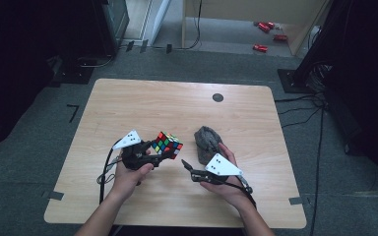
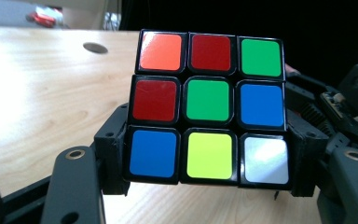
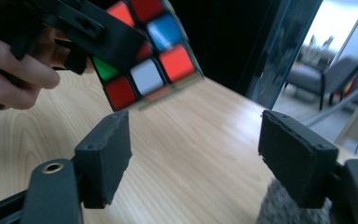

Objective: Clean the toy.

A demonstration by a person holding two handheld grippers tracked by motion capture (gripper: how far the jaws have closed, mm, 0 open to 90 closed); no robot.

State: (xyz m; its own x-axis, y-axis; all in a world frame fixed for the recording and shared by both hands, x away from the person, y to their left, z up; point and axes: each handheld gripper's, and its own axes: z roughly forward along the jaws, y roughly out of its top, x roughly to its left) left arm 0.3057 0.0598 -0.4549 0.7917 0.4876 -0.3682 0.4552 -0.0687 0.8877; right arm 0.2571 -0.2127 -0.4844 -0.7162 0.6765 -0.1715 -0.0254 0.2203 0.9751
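Wooden table [image 1: 128,103]: grey cloth [image 1: 206,142] beside cube [image 1: 167,143].

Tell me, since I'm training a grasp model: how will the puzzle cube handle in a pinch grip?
The puzzle cube, pinched by the left gripper, looks rigid with flat sides, so it probably won't roll. Its glossy stickers may slip, and its layers could twist under uneven pressure.

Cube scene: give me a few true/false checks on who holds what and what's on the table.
1. The left gripper is clamped on the cube. True.
2. The right gripper holds the cube too. False: its jaws stand open with nothing between them.
3. The cube rests flat on the table. False: it is held up off the wood.
4. A grey cloth lies on the table beside the right hand. True.
5. The cube face in the left gripper view has a green centre. True.
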